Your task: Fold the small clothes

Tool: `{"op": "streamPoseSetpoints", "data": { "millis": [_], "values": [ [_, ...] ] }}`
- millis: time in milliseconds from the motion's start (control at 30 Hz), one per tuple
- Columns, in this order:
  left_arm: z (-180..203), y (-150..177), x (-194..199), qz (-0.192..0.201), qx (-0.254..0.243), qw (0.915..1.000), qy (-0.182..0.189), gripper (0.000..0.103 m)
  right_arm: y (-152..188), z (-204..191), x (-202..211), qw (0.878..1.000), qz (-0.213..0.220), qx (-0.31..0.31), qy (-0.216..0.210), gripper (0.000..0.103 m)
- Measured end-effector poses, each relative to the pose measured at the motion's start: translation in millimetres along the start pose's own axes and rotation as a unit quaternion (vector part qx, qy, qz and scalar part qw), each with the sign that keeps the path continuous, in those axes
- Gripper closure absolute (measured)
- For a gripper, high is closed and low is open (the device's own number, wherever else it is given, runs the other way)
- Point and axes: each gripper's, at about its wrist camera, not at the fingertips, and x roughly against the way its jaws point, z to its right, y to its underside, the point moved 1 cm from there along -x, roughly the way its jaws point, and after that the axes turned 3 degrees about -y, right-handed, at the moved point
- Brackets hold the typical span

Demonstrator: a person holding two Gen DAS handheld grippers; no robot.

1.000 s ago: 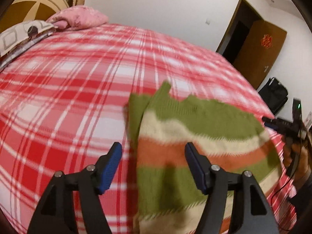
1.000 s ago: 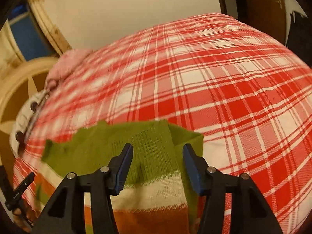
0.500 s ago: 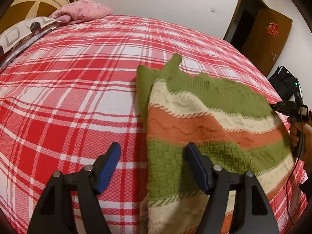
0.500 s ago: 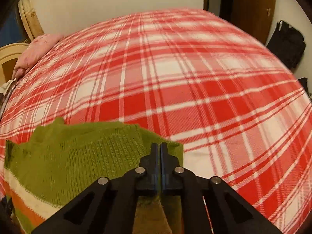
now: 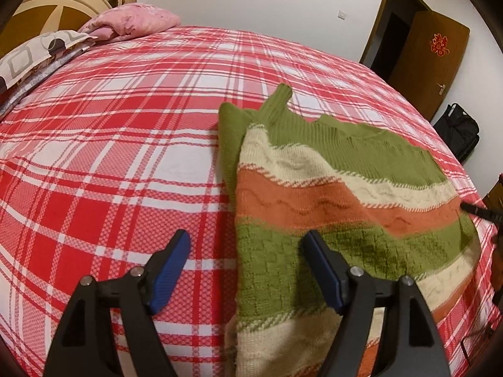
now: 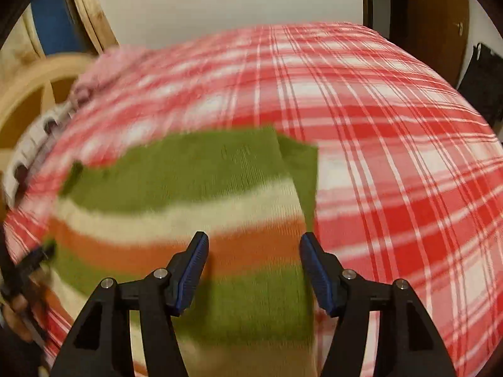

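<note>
A small knitted sweater (image 5: 330, 194) with green, cream and orange stripes lies flat on the red plaid bedspread (image 5: 125, 144), its sleeves folded in along both sides. My left gripper (image 5: 246, 270) hovers over the sweater's left edge with jaws opening and nothing pinched; one finger is over the bedspread, the other over the green band. In the right wrist view, which is blurred by motion, the sweater (image 6: 195, 188) fills the lower left. My right gripper (image 6: 253, 270) stands above the sweater's right part near its folded edge, jaws opening, nothing between the pads.
A pink pillow (image 5: 135, 22) and a patterned pillow (image 5: 37, 53) lie at the head of the bed by a wooden headboard (image 5: 53, 3). A brown door (image 5: 440, 59) and a black bag (image 5: 459, 132) stand beyond the bed's far right side.
My right gripper shut on the sweater's green folded edge half a second ago, then let go and drew back toward the hem. The left gripper's jaws widened slightly; the sweater now lies flatter.
</note>
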Motion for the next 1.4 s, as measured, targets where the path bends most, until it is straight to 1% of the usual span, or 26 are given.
{"op": "streamPoseSetpoints", "data": {
  "millis": [33, 67, 133, 200, 300, 367, 433, 467, 567, 633, 667, 700, 733, 767, 833, 867, 900, 933, 1000, 1067, 1133, 1200, 1267, 1300, 1367, 1400],
  "values": [
    [0.1, 0.2, 0.2, -0.001, 0.000, 1.0000, -0.001, 0.025, 6.5, 1.3, -4.4, 1.000, -0.005, 0.007, 0.022, 0.041],
    [0.1, 0.4, 0.3, -0.001, -0.001, 1.0000, -0.002, 0.024, 10.5, 5.4, -4.9, 0.999, -0.003, 0.008, 0.033, 0.041],
    [0.7, 1.3, 1.7, -0.003, -0.003, 1.0000, -0.003, 0.024, 14.3, 17.1, -5.2, 1.000, -0.002, -0.021, 0.014, 0.041],
    [-0.2, 2.1, 4.8, -0.004, -0.002, 1.0000, -0.002, 0.024, 14.3, 22.8, -2.8, 0.999, -0.007, -0.036, 0.012, 0.041],
    [-4.5, -1.3, 13.5, -0.007, -0.005, 1.0000, -0.002, 0.024, 5.5, 16.2, 13.3, 0.999, 0.018, -0.005, 0.034, 0.044],
    [-9.4, -7.4, 22.6, 0.015, -0.011, 0.9997, -0.014, 0.024, -5.7, 10.8, 30.2, 0.999, 0.049, 0.002, 0.024, 0.044],
    [-12.5, -17.5, 28.1, 0.038, -0.022, 0.9985, -0.032, 0.022, -21.7, 9.1, 32.7, 0.998, 0.058, -0.001, 0.003, 0.044],
    [-12.6, -23.6, 26.8, 0.040, -0.028, 0.9980, -0.039, 0.017, -29.6, 6.3, 29.2, 0.998, 0.057, -0.001, -0.005, 0.044],
    [-9.0, -40.7, 11.4, 0.028, -0.045, 0.9975, -0.046, 0.016, -54.8, -4.4, 5.8, 0.999, 0.049, 0.007, -0.009, 0.044],
    [-4.9, -49.3, -2.3, 0.018, -0.054, 0.9965, -0.061, 0.016, -68.9, -11.0, -16.4, 0.999, 0.036, 0.018, 0.005, 0.045],
    [-3.4, -53.0, -8.2, 0.017, -0.057, 0.9958, -0.069, 0.016, -73.1, -13.5, -26.3, 0.999, 0.030, 0.025, 0.020, 0.045],
    [-2.3, -56.8, -15.2, 0.014, -0.061, 0.9951, -0.077, 0.016, -78.7, -15.8, -42.5, 0.999, 0.014, 0.032, 0.041, 0.051],
    [-2.6, -58.4, -19.4, 0.014, -0.060, 0.9946, -0.083, 0.016, -79.1, -15.9, -52.7, 0.999, 0.000, 0.031, 0.042, 0.063],
    [-2.3, -60.2, -24.6, 0.013, -0.062, 0.9941, -0.088, 0.016, -80.5, -15.5, -68.3, 0.998, -0.021, 0.036, 0.050, 0.066],
    [-2.9, -62.1, -31.8, 0.012, -0.068, 0.9918, -0.108, 0.015, -84.3, -13.9, -76.9, 0.997, -0.009, 0.041, 0.072, 0.066],
    [-5.3, -65.1, -35.9, 0.012, -0.064, 0.9915, -0.113, 0.009, -84.9, -11.7, -77.9, 0.997, -0.007, 0.036, 0.072, 0.066],
    [-9.0, -68.6, -40.9, 0.009, -0.060, 0.9905, -0.123, 0.001, -85.6, -9.4, -78.7, 0.997, -0.007, 0.027, 0.071, 0.066],
    [-13.2, -72.3, -43.7, 0.008, -0.052, 0.9896, -0.134, 0.000, -85.4, -6.9, -79.2, 0.998, -0.008, 0.017, 0.068, 0.066],
    [-21.3, -78.4, -44.4, 0.008, -0.027, 0.9921, -0.122, 0.000, -82.7, -7.9, -77.2, 0.998, -0.005, 0.021, 0.066, 0.064],
    [-22.0, -83.0, -40.9, 0.021, -0.021, 0.9910, -0.130, 0.000, -78.5, -11.4, -75.5, 0.997, 0.001, 0.044, 0.069, 0.063],
    [-21.5, -87.9, -38.9, 0.036, -0.017, 0.9892, -0.141, 0.000, -80.5, -12.0, -73.7, 0.997, 0.006, 0.044, 0.068, 0.062],
    [-21.3, -91.9, -47.0, 0.027, -0.018, 0.9890, -0.144, 0.000, -81.0, -8.6, -61.1, 0.997, 0.021, 0.029, 0.065, 0.062],
    [-22.6, -90.1, -59.1, 0.007, -0.028, 0.9852, -0.169, 0.000, -75.8, -6.9, -40.0, 0.998, 0.037, 0.016, 0.051, 0.062],
    [-23.0, -89.0, -59.8, 0.001, -0.027, 0.9855, -0.167, 0.000, -67.6, -7.3, -24.3, 0.998, 0.046, 0.013, 0.027, 0.062],
    [-28.2, -83.5, -48.2, 0.010, -0.012, 0.9876, -0.156, 0.002, -47.6, -9.1, 0.0, 0.998, 0.058, 0.021, 0.010, 0.062],
    [-31.8, -79.0, -37.3, 0.016, 0.000, 0.9899, -0.141, 0.002, -34.8, -10.3, 10.3, 0.998, 0.057, 0.028, 0.006, 0.062]
  ]
}}
